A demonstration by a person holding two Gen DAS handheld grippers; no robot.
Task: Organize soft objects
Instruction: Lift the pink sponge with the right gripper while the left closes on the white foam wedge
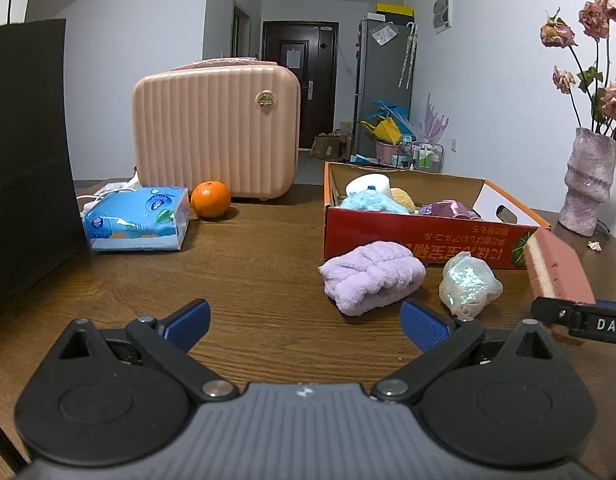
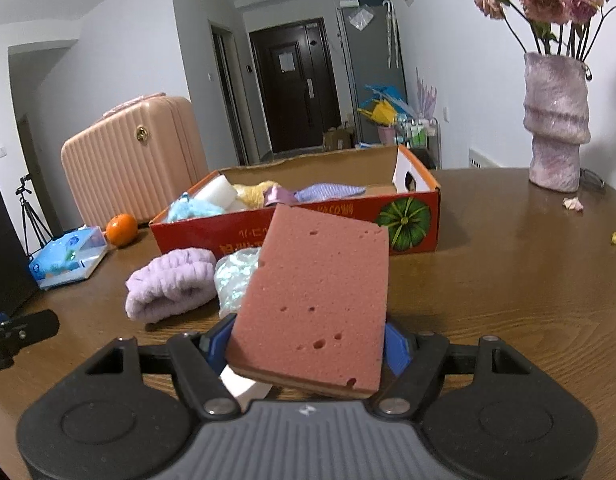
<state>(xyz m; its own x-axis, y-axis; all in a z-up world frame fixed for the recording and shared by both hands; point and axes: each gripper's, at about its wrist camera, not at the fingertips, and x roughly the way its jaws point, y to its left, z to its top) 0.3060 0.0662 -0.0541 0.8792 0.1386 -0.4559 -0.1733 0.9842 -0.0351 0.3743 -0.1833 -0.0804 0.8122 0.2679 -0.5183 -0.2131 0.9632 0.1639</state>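
Above the surface | your right hand-held gripper [image 2: 308, 344] clamps the pink sponge [image 2: 319, 296] | your left hand-held gripper [image 1: 306, 320] stands apart, empty

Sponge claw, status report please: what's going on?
Right claw shut on sponge, lifted. Left claw open, empty. Box ahead; towel and bag in front.

White walls; dark door [image 1: 299, 80] at hallway end, grey fridge [image 1: 383, 80] right of door, wooden table [image 1: 248, 264] in front.
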